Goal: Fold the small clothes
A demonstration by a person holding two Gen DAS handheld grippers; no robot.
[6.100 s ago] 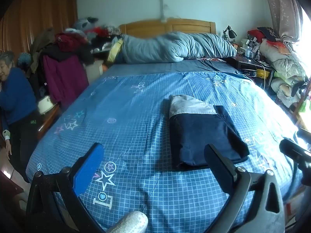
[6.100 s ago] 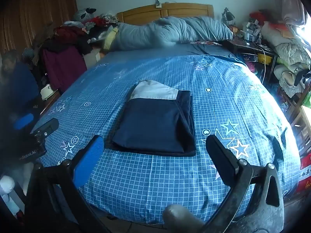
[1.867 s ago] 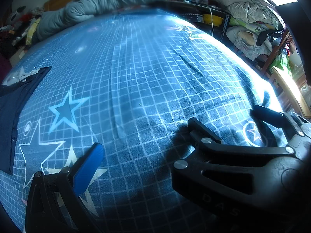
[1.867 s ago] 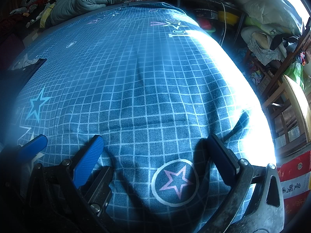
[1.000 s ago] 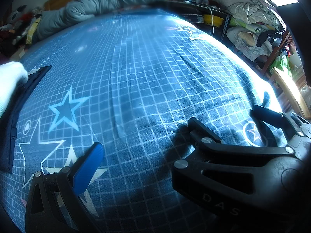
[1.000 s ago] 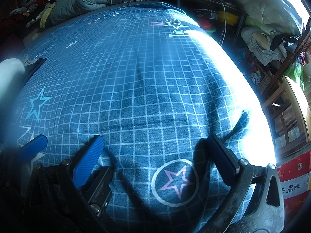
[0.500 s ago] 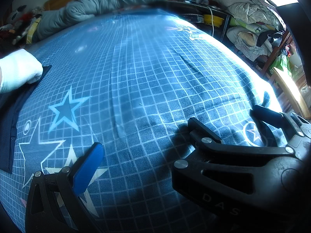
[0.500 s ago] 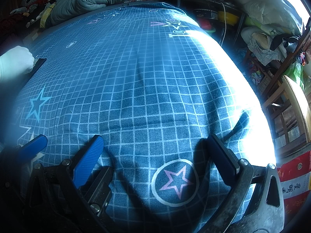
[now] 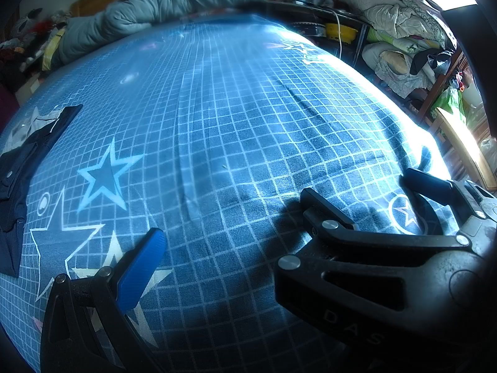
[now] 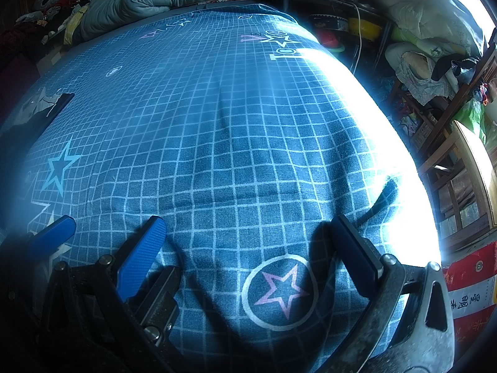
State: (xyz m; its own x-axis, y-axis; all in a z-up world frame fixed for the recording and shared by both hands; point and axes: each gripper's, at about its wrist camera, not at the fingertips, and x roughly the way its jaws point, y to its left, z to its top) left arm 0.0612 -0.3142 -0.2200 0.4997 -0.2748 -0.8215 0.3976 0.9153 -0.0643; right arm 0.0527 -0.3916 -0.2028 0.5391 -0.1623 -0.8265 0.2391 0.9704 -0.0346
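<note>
The folded navy garment (image 9: 18,161) with a pale grey lining lies on the blue checked bedsheet (image 9: 236,118), at the far left edge in both views (image 10: 31,118). Both grippers lie on the sheet near the bed's foot, far right of the garment. My left gripper (image 9: 248,242) is open and empty. Only its blue left finger (image 9: 139,270) shows, because the right gripper's black body (image 9: 357,248) covers the other. My right gripper (image 10: 248,248) is open, its jaws either side of a circled pink star (image 10: 279,289). The left gripper's blue fingertip (image 10: 52,236) shows beside it.
A rolled grey duvet (image 9: 161,15) lies at the head of the bed. Piled bedding and cluttered shelves (image 9: 397,31) line the right side, with a wooden frame (image 10: 459,155) and a red carton (image 10: 466,295) past the bed's right edge.
A white-gloved hand that was touching the garment's top corner half a second ago has left the view. Both grippers have lain still on the sheet.
</note>
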